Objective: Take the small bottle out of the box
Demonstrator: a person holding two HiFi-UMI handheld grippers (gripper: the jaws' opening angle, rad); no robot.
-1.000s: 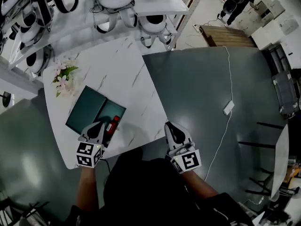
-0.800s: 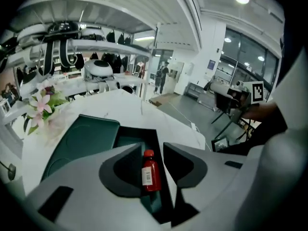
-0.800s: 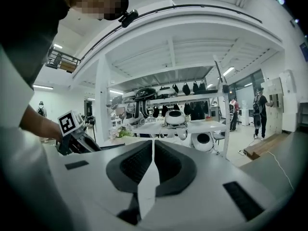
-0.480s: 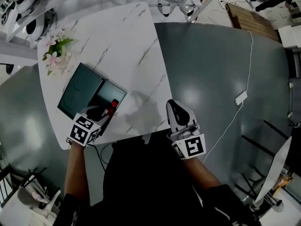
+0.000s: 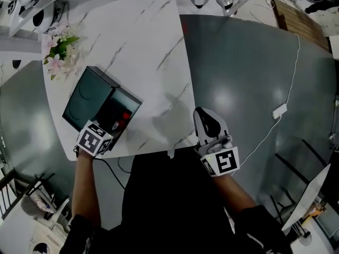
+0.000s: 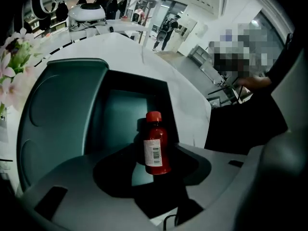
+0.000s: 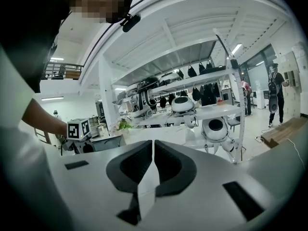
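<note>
Small bottle (image 6: 155, 144) stands upright in the box (image 6: 120, 114) between the left tool's (image 5: 108, 128) released jaws, which have just been opening; the right tool (image 7: 153, 143) is clenched empty.

**Polished Stone, Satin Box, Shiny Bottle**

The table top (image 5: 143, 46) looks like polished white marble, smooth and grey-veined. At the right of the head view, the grey-green floor (image 5: 249, 73) is glossy and throws back a pale patch of light. The box (image 6: 62, 109) is dark teal with a smooth satin inside. The small bottle (image 6: 155, 148) is shiny red plastic with a paper label. The right gripper (image 7: 153, 146) is matt pale-grey plastic.
</note>
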